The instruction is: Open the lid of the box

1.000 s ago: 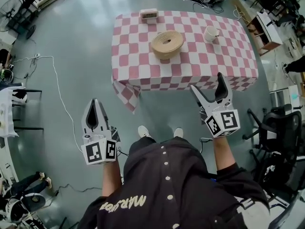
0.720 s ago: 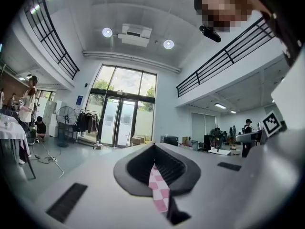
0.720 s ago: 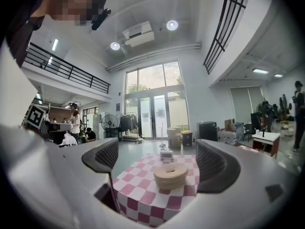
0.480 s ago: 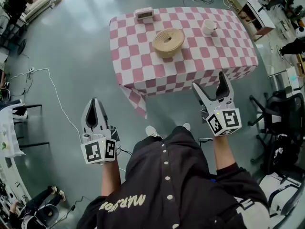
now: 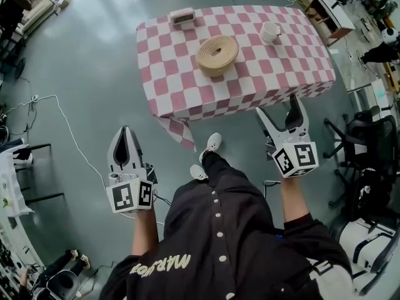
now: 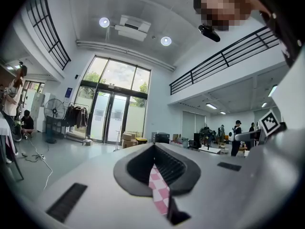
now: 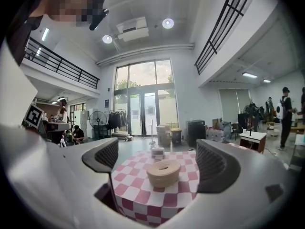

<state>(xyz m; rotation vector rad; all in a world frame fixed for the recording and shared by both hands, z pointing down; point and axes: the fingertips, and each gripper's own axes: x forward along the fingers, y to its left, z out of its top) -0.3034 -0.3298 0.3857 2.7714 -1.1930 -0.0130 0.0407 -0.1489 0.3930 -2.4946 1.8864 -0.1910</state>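
Observation:
A round tan box [image 5: 217,55] with its lid on sits mid-table on the pink-and-white checked cloth [image 5: 181,86]; the right gripper view shows the same box [image 7: 163,172] straight ahead, well beyond the jaws. My right gripper [image 5: 279,110] hangs open in front of the table's near right edge, holding nothing. My left gripper [image 5: 127,133] is over the floor, left of the table, its jaws shut with nothing in them. In the left gripper view only a sliver of the checked cloth [image 6: 159,191] shows between that gripper's [image 6: 155,159] closed jaws.
A small white box-like item [image 5: 182,17] stands at the table's far left edge and a white cup [image 5: 269,32] at its far right. Office chairs [image 5: 365,149] stand to the right, a cable [image 5: 69,130] trails on the floor at left. My feet [image 5: 206,158] are near the table.
The table has shifted slightly in the head view, and one foot has stepped forward toward it. Both grippers hold the same pose and the same jaw state.

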